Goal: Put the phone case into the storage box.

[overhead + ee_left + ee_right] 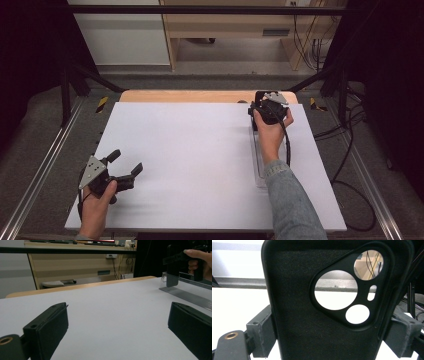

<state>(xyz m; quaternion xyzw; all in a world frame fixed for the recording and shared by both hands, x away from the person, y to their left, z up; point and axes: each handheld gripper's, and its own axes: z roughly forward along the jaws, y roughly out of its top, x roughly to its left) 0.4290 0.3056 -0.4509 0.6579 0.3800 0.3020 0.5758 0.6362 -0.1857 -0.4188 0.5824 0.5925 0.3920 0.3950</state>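
A black phone case [307,327] with round camera cut-outs stands upright between the jaws of my right gripper [332,333], which is shut on its two long edges. In the high view the right gripper [267,107] is at the far right of the white table [200,160], over the far end of a clear plastic tray [260,172]. The left gripper view shows the case [172,267] hanging just above the tray [186,295]. My left gripper [126,162] is low over the table's near left, open, with nothing between its jaws [117,325].
A wooden strip [190,96] runs along the table's far edge. Black frame bars and metal rails [40,170] flank the table. Cables [350,150] trail on the floor at the right. Beyond stand wooden furniture and a white cabinet [125,40].
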